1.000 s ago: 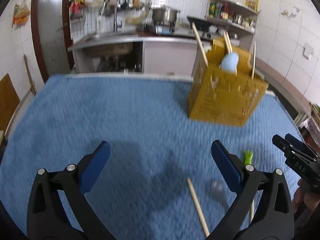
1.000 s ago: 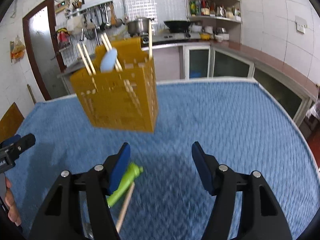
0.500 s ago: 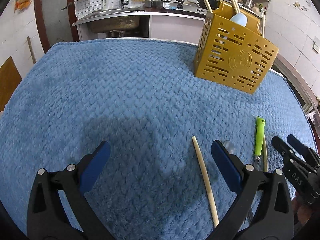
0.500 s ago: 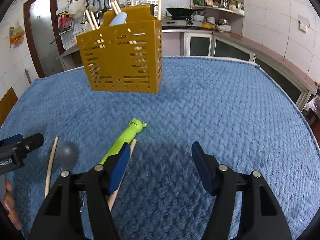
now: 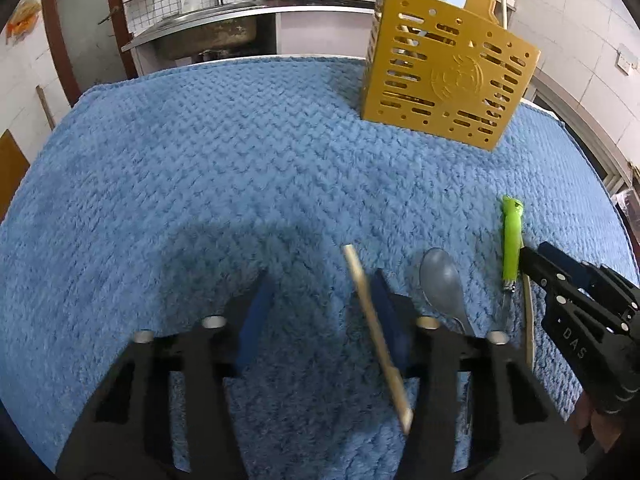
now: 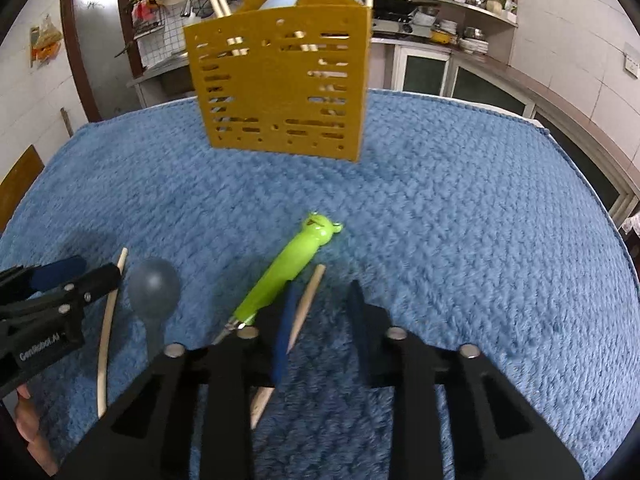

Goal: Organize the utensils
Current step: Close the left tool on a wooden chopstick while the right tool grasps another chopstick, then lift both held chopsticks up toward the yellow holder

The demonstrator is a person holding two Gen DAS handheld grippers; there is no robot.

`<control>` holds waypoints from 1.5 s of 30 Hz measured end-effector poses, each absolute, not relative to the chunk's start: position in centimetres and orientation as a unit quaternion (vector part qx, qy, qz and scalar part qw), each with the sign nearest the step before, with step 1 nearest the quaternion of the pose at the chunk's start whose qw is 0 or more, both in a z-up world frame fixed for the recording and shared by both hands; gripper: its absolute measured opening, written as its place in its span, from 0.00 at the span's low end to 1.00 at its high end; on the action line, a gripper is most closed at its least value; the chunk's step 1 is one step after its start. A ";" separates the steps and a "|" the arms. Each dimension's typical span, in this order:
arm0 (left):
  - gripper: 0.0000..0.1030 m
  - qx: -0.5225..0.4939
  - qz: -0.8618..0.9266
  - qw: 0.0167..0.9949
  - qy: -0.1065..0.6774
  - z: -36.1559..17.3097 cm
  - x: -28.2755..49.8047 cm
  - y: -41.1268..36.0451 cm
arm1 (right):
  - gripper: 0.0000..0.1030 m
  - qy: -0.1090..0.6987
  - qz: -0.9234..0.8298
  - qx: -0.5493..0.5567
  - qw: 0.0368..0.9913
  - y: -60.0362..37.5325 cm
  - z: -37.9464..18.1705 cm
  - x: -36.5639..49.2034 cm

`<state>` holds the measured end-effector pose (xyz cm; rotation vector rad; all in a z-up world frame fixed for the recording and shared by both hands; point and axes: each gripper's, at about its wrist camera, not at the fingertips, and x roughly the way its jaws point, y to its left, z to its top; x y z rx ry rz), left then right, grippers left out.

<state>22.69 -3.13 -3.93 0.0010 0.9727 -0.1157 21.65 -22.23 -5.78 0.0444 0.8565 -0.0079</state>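
left gripper (image 5: 320, 312) bottom center, pads apart, chopstick (image 5: 376, 354) against its right pad | grey spoon (image 5: 442, 284) and green-handled utensil (image 5: 511, 246) lower right | yellow holder (image 5: 444, 76) upper right, blue mat (image 5: 200, 180)

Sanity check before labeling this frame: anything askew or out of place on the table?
Nothing damaged or spilled. Four utensils lie loose on the blue cloth instead of in the yellow holder: a gray spoon, a green frog-handled utensil and two chopsticks, scattered at different angles.
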 end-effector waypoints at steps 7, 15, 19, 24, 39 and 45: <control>0.23 0.002 -0.077 0.865 0.496 -4.1 23.5 -4.2 | 0.08 0.462 0.009 0.048 0.886 -22.2 -5.5 22.9; 0.18 0.010 -0.059 0.855 0.515 -4.1 25.1 -6.1 | 0.08 0.473 0.011 0.077 0.877 -22.7 -5.6 23.7; 0.07 0.006 -0.069 0.856 0.512 -4.0 25.2 -5.8 | 0.07 0.471 0.019 0.081 0.878 -23.1 -5.5 23.7; 0.06 -0.013 -0.084 0.854 0.513 -3.9 25.1 -4.9 | 0.06 0.462 0.026 0.100 0.881 -23.8 -5.1 23.3; 0.05 -0.007 -0.101 0.877 0.469 0.3 22.7 -4.5 | 0.06 0.421 0.029 0.096 0.902 -25.2 -2.1 21.6; 0.05 -0.009 -0.105 0.887 0.451 1.9 22.5 -4.5 | 0.05 0.402 0.031 0.098 0.910 -25.4 -0.9 21.1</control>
